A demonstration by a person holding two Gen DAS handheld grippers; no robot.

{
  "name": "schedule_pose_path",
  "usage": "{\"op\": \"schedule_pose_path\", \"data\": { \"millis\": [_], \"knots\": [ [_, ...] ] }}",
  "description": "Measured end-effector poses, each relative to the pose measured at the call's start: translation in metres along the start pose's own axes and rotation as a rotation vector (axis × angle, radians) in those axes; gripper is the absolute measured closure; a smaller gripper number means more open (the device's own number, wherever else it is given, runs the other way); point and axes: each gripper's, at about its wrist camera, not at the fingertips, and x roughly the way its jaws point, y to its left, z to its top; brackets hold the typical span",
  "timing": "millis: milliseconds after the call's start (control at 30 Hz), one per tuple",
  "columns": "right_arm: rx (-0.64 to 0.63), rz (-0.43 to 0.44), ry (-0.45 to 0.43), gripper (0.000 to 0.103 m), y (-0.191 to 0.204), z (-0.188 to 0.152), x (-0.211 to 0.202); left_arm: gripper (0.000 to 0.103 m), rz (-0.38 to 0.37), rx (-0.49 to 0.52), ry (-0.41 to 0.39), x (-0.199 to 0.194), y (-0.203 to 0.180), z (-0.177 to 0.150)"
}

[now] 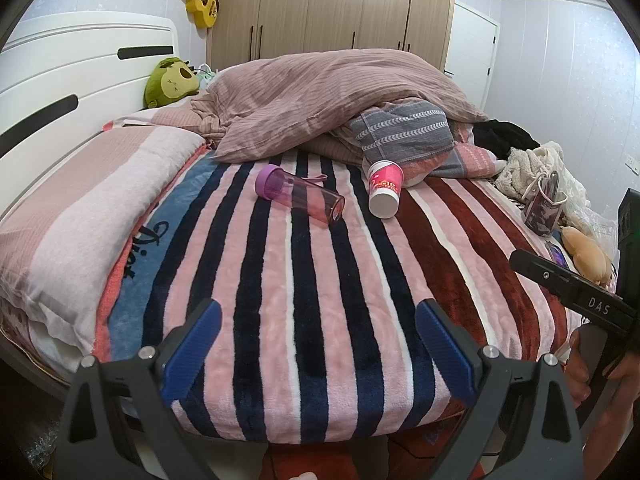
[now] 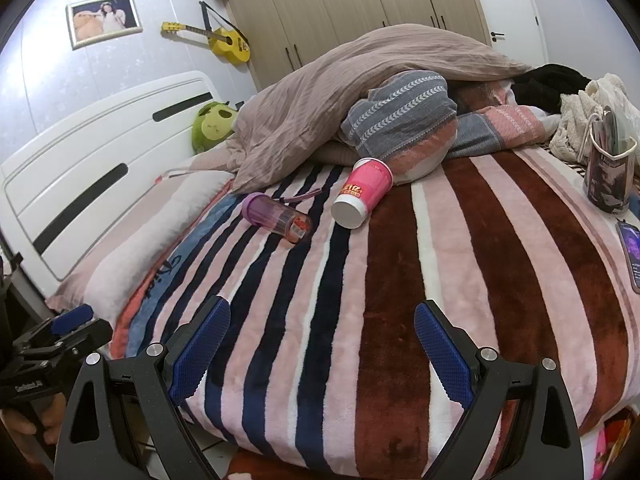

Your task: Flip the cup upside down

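Note:
A pink and white paper cup (image 1: 384, 192) lies tilted on the striped blanket, its white base toward me and its mouth against a rolled pillow; it also shows in the right wrist view (image 2: 362, 194). My left gripper (image 1: 318, 344) is open and empty, well short of the cup, over the blanket's near edge. My right gripper (image 2: 322, 344) is open and empty, also far short of the cup. The right gripper's body (image 1: 576, 292) shows at the right of the left wrist view.
A purple see-through bottle (image 1: 298, 198) lies on its side left of the cup. A heaped duvet (image 1: 320, 96) and rolled pillow (image 1: 408, 132) sit behind. A dark mug (image 2: 610, 178), phone (image 2: 632, 256) and clothes are at the right. A long pillow (image 1: 80, 216) lies left.

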Motion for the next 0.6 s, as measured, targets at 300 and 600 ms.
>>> {"op": "schedule_pose_path", "data": {
  "millis": [300, 600],
  "knots": [
    [0.0, 0.0, 0.001, 0.01, 0.0006, -0.0002, -0.0008, 0.006, 0.001, -0.001, 0.0, -0.0001, -0.0002, 0.0008],
    [0.003, 0.003, 0.006, 0.01, 0.0, -0.0004, 0.0009, 0.006, -0.001, -0.001, -0.002, 0.0043, 0.0028, 0.0012]
  ]
}}
